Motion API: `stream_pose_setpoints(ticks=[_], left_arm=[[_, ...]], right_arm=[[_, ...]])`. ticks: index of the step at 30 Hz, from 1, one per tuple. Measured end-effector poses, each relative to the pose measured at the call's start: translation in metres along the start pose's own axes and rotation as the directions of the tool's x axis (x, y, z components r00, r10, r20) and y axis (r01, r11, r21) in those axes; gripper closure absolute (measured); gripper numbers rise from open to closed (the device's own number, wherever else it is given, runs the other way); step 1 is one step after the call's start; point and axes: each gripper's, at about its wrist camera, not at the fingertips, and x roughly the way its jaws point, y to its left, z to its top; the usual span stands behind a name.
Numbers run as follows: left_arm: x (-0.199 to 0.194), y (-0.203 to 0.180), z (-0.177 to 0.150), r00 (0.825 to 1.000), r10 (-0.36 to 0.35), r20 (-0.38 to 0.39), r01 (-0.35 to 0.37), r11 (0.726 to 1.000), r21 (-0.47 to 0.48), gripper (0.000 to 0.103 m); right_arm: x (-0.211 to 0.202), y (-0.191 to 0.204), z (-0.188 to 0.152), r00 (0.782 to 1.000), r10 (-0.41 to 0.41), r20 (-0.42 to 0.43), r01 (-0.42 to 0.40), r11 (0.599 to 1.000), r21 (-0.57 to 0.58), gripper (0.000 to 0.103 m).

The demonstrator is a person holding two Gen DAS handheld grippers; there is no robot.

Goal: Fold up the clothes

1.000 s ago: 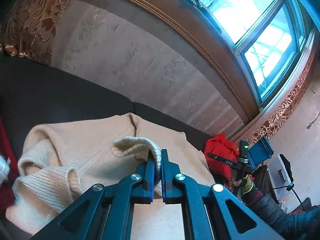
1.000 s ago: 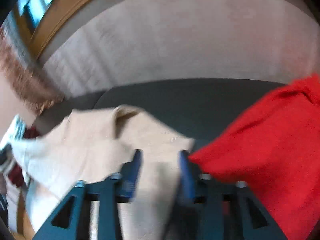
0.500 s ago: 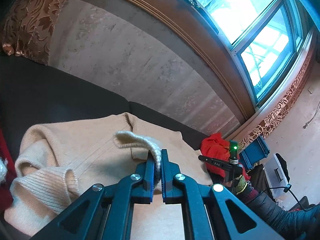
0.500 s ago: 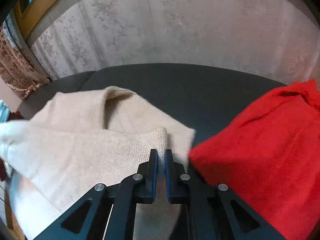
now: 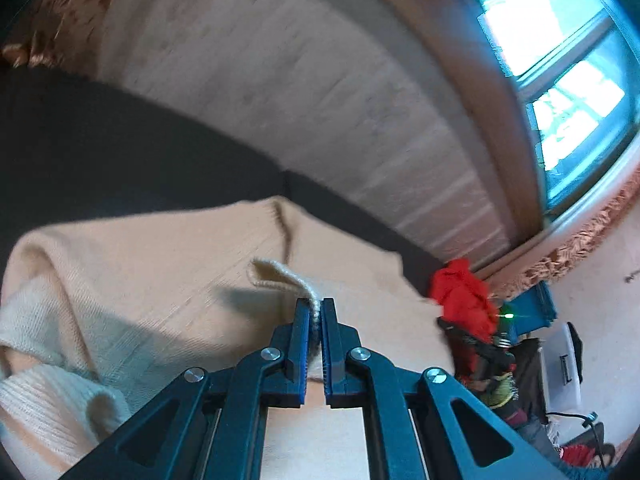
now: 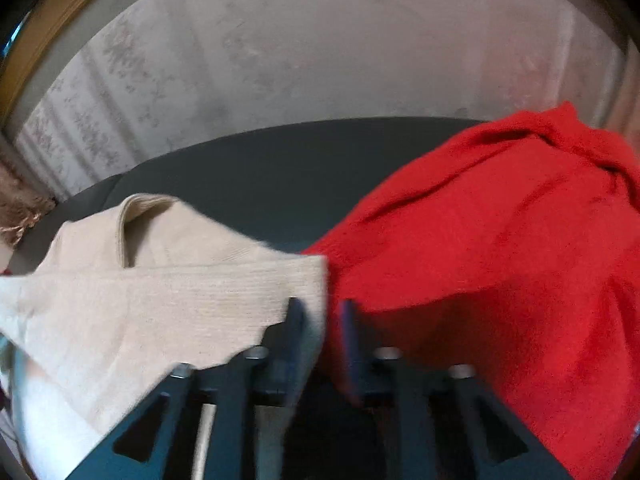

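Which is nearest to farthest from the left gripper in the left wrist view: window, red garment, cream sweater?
1. cream sweater: an edge is pinched in the left gripper, the rest spreads to the left and ahead.
2. red garment: to the right, past the sweater's far corner.
3. window: upper right, on the far wall.

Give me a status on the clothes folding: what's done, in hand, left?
Done: the cream sweater lies spread on the dark sofa, one sleeve already folded in. In hand: the left hand-held gripper is shut on a ribbed edge of it; the right hand-held gripper is open beside the sweater's corner. Left: finishing this fold, then the red garment, still crumpled.
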Motion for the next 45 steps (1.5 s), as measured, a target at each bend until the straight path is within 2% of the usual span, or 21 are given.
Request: stream_pose_setpoints(ticks=[1,5,7,9,14,17,19,20,24,26,27,28,31,33,36,38,41,43,45], left_arm=[[0.000,0.004,0.000,1.000,-0.021,-0.001,0.021,1.000,-0.014,0.100],[-0.010,0.018,0.002,0.993,-0.106,0.050,0.109,0.992,-0.067,0.090],[-0.014,0.026,0.003,0.993,-0.104,0.064,0.109,0.990,-0.089,0.089],[-0.017,0.034,0.003,0.994,-0.089,0.070,0.097,0.989,-0.109,0.087],[0.004,0.041,-0.010,0.999,-0.038,-0.033,0.035,0.994,-0.106,0.084],[0.021,0.036,-0.021,0.998,0.011,-0.066,-0.014,0.999,-0.050,0.087],[0.026,0.032,-0.025,0.997,0.059,-0.058,-0.060,0.998,-0.010,0.100],[0.028,0.033,-0.027,0.994,0.096,-0.057,-0.096,0.995,0.003,0.103],[0.032,0.038,-0.035,0.971,0.235,-0.050,-0.232,0.971,0.056,0.103],[0.027,0.039,-0.037,0.968,0.249,-0.041,-0.246,0.967,0.060,0.103],[0.023,0.038,-0.037,0.959,0.283,-0.025,-0.281,0.958,0.062,0.103],[0.019,0.036,-0.038,0.957,0.288,-0.010,-0.287,0.956,0.059,0.103],[0.000,0.028,-0.036,0.962,0.263,0.076,-0.265,0.964,0.026,0.102],[-0.003,0.015,-0.033,0.973,0.200,0.119,-0.206,0.977,0.047,0.092],[0.017,-0.005,-0.030,0.980,0.177,0.090,-0.186,0.977,0.107,0.090],[0.036,-0.012,-0.031,0.980,0.193,0.051,-0.199,0.969,0.144,0.090],[0.065,-0.007,-0.045,0.967,0.256,-0.019,-0.250,0.955,0.157,0.090],[0.064,0.001,-0.059,0.972,0.234,0.018,-0.234,0.960,0.151,0.090],[0.057,0.009,-0.068,0.980,0.199,0.017,-0.200,0.973,0.116,0.091]], right_arm=[[-0.005,0.007,-0.001,1.000,0.013,0.013,-0.012,1.000,-0.011,0.056],[-0.023,0.033,-0.003,0.996,0.064,0.066,-0.061,0.997,-0.057,0.054],[-0.033,0.047,-0.004,0.992,0.091,0.091,-0.084,0.993,-0.080,0.044],[-0.042,0.060,-0.005,0.986,0.118,0.116,-0.106,0.989,-0.105,0.039],[-0.046,0.057,-0.026,0.980,0.162,0.118,-0.156,0.986,-0.062,0.038],[-0.047,0.052,-0.040,0.976,0.186,0.114,-0.185,0.982,-0.025,0.037],[-0.047,0.048,-0.049,0.973,0.202,0.113,-0.204,0.979,-0.001,0.036],[-0.048,0.046,-0.054,0.971,0.210,0.112,-0.213,0.977,0.011,0.036],[-0.048,0.039,-0.073,0.964,0.243,0.110,-0.250,0.966,0.060,0.029],[-0.049,0.035,-0.082,0.960,0.258,0.110,-0.268,0.960,0.084,0.029],[-0.049,0.034,-0.085,0.958,0.265,0.110,-0.275,0.957,0.094,0.029],[-0.049,0.034,-0.083,0.957,0.267,0.112,-0.278,0.956,0.097,0.029],[-0.052,0.037,-0.077,0.955,0.271,0.124,-0.283,0.955,0.091,0.029],[-0.055,0.040,-0.068,0.952,0.271,0.140,-0.284,0.956,0.074,0.029],[-0.054,0.044,-0.047,0.948,0.267,0.171,-0.281,0.958,0.063,0.027],[-0.044,0.046,-0.032,0.958,0.232,0.168,-0.246,0.967,0.066,0.021],[-0.020,0.042,-0.015,0.967,0.210,0.141,-0.226,0.968,0.109,0.021],[-0.004,0.035,-0.013,0.970,0.213,0.117,-0.228,0.964,0.139,0.021],[0.002,0.032,-0.020,0.967,0.219,0.129,-0.235,0.963,0.132,0.021]])
